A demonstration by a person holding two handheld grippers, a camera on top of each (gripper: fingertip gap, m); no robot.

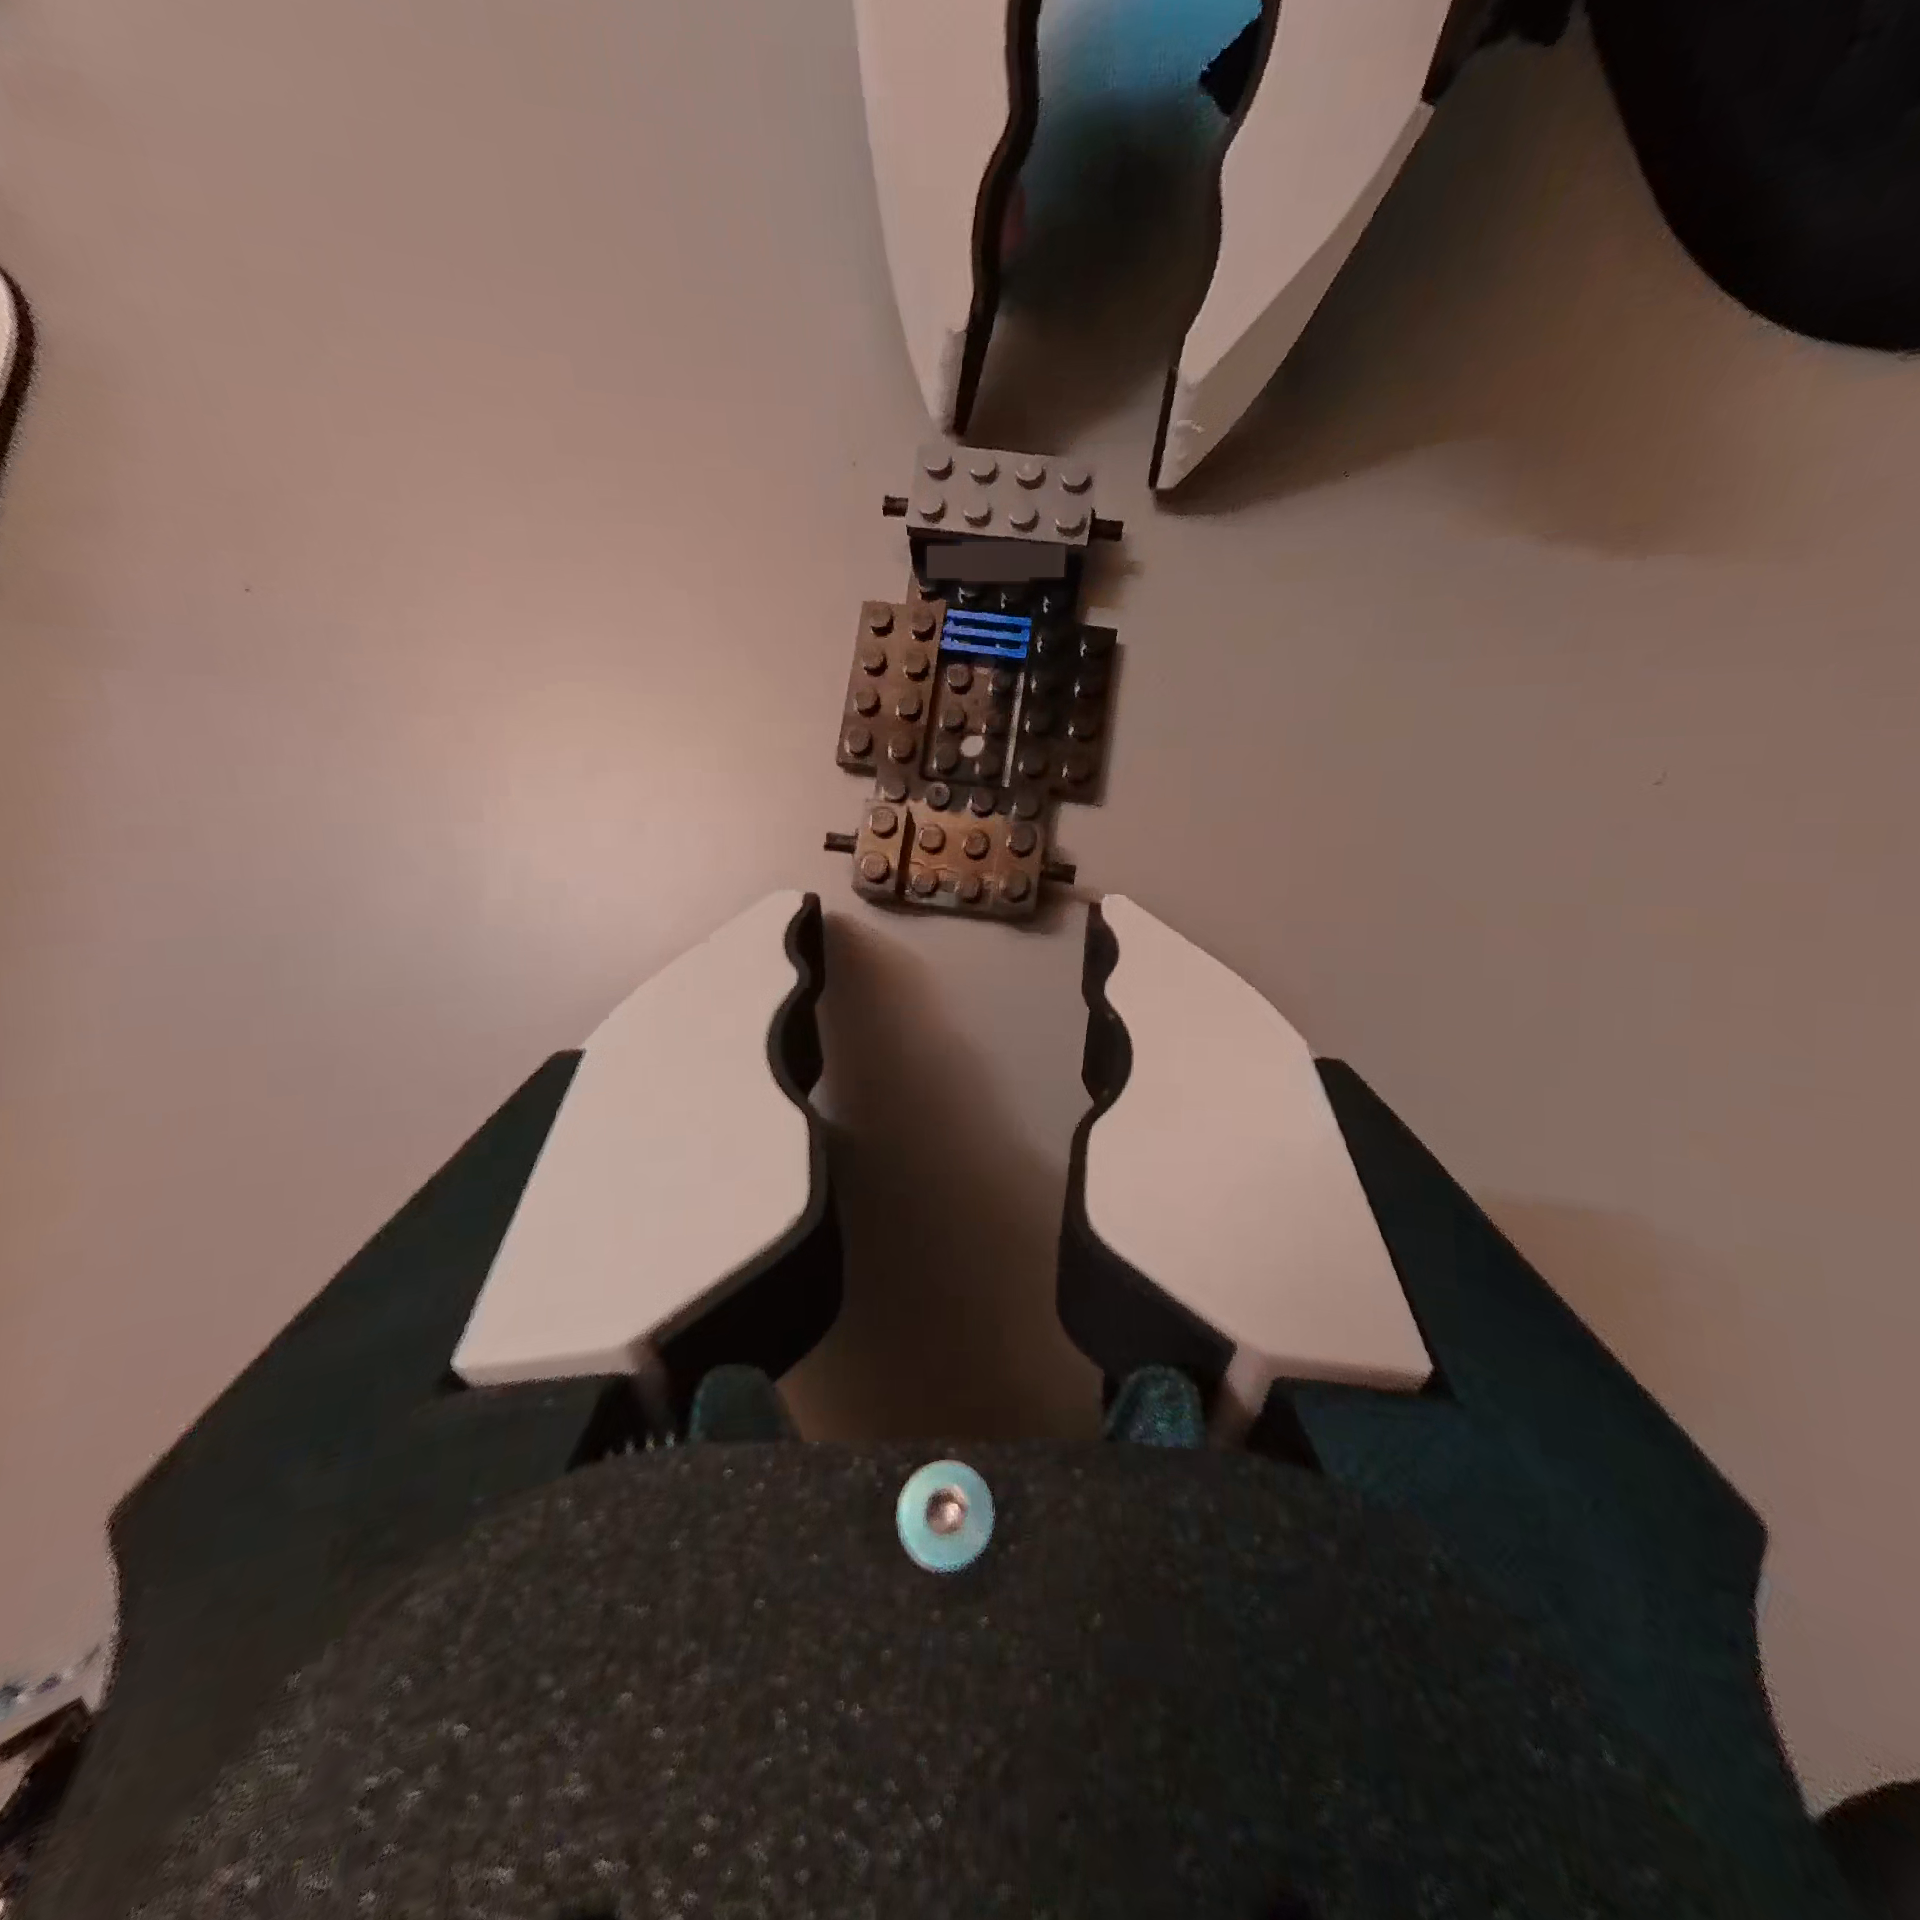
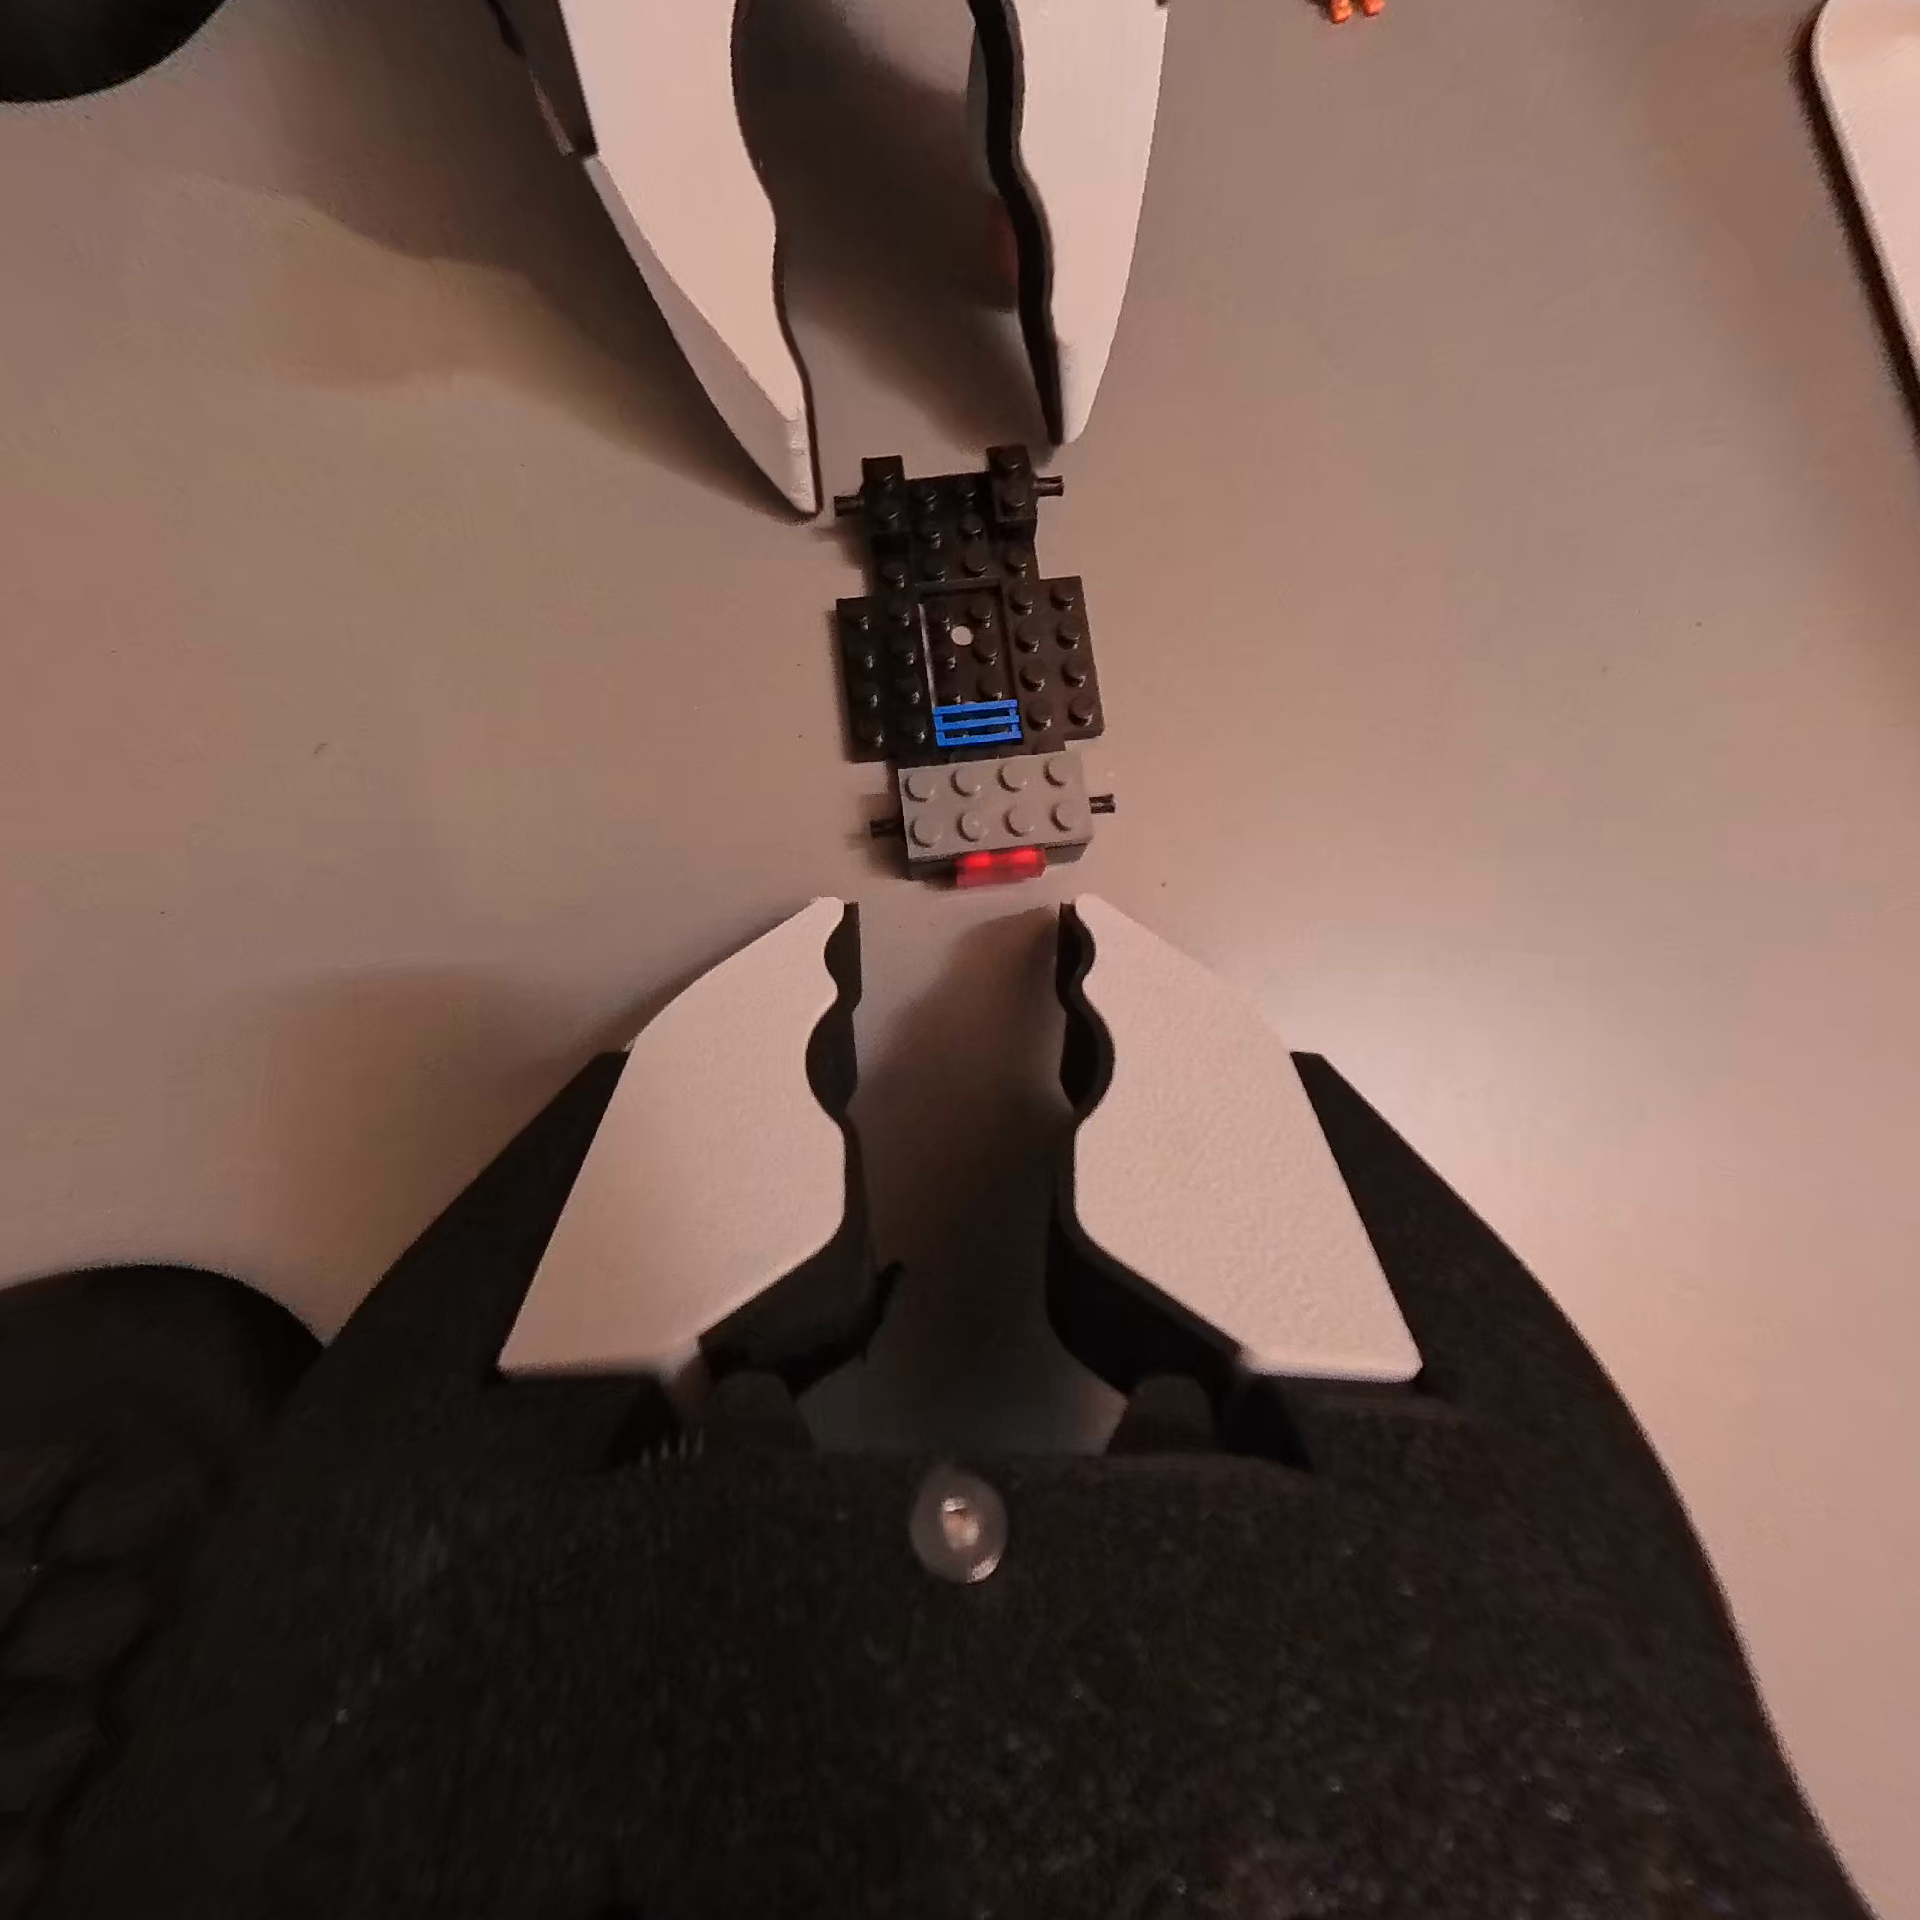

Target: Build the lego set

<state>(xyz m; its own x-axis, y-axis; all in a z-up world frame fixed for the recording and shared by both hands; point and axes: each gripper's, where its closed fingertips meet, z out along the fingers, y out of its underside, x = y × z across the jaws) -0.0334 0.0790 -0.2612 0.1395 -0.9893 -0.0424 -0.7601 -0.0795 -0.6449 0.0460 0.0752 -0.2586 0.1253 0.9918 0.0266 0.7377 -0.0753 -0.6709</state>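
Two claws facing each other across a pale counter (image 1: 416, 727), with a small lego chassis (image 1: 982, 707) lying flat between them. Left claw (image 1: 951, 914) spread to a moderate gap, empty, fingertips just short of the black end of the chassis, apparently not touching. Right claw (image 2: 956, 914) likewise parted and empty, tips just short of the opposite end, the one capped by a grey studded plate (image 2: 992, 810). Seen from the left wrist view, right claw (image 1: 1055, 457) coming in from the top, tips just beside the grey plate (image 1: 1003, 494). Seen from the right wrist view, left claw (image 2: 930, 468) at the top, one white fingertip (image 2: 790, 457) just beside the black end of the chassis (image 2: 966, 644), the other close to a rear corner; contact impossible to judge.

Mostly black studded plates in the chassis, wider through the middle, narrower at both ends. Thin black axle pins (image 2: 1049, 484) sticking out sideways at each end. Blue grille tile (image 2: 977, 724) on top, next to the grey plate. Red translucent piece (image 2: 997, 864) on the end face under the grey plate, visible only from the right wrist view. Small white dot (image 2: 962, 633) on the central black plate.

Small orange bits (image 2: 1351, 8) at the top edge of the right wrist view, well apart from the chassis. Pale flat object (image 2: 1870, 208) along the right edge, too cropped to identify.
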